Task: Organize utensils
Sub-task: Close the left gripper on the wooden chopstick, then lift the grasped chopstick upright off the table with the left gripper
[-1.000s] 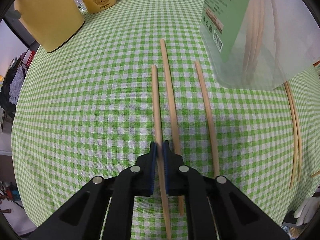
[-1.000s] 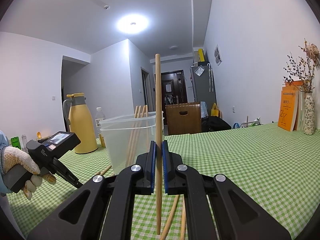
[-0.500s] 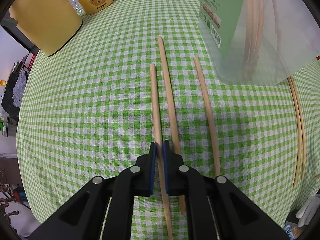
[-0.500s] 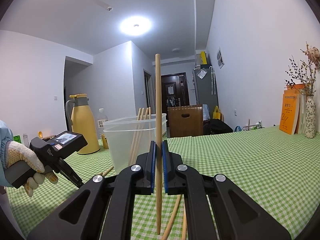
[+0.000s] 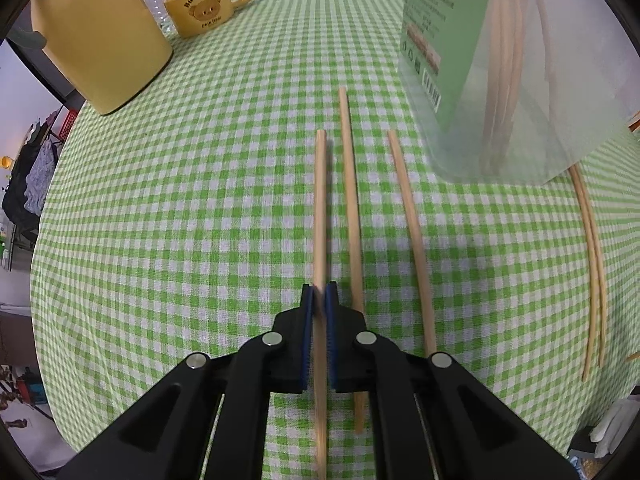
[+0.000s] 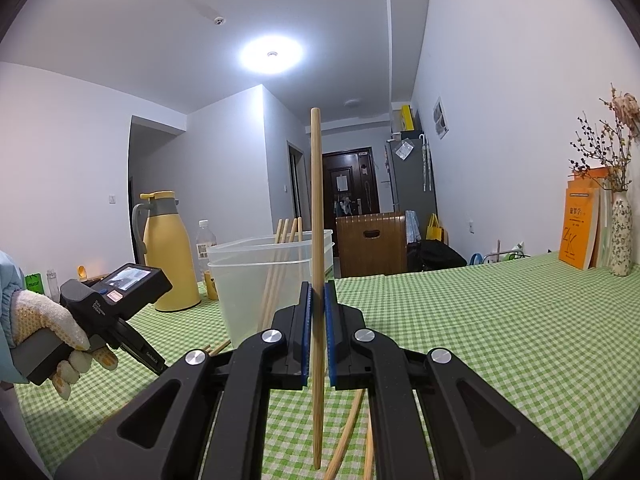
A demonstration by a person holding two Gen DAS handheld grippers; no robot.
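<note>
My left gripper (image 5: 319, 296) points steeply down at the green checked tablecloth (image 5: 200, 220) and is shut on a wooden chopstick (image 5: 320, 200), which runs away from me and looks blurred, with a thin shadow beside it. Two more chopsticks (image 5: 350, 200) (image 5: 408, 220) lie just to its right on the cloth. A pair of chopsticks (image 5: 592, 260) lies further right. My right gripper (image 6: 319, 292) points level and is shut on an upright chopstick (image 6: 316, 200). A clear plastic container (image 6: 248, 280) behind it holds several chopsticks.
A yellow thermos jug (image 5: 100, 32) and a yellow bear mug (image 5: 204, 8) stand at the far left of the table. A water bottle (image 6: 205, 240) stands beside the jug. Orange books (image 6: 578, 224) and a vase (image 6: 620, 236) stand at the far right. A gloved hand (image 6: 40, 320) is at the left.
The chopstick in my left gripper has come slightly off the cloth, and a shadow now shows beside it. The right gripper and its chopstick have not moved.
</note>
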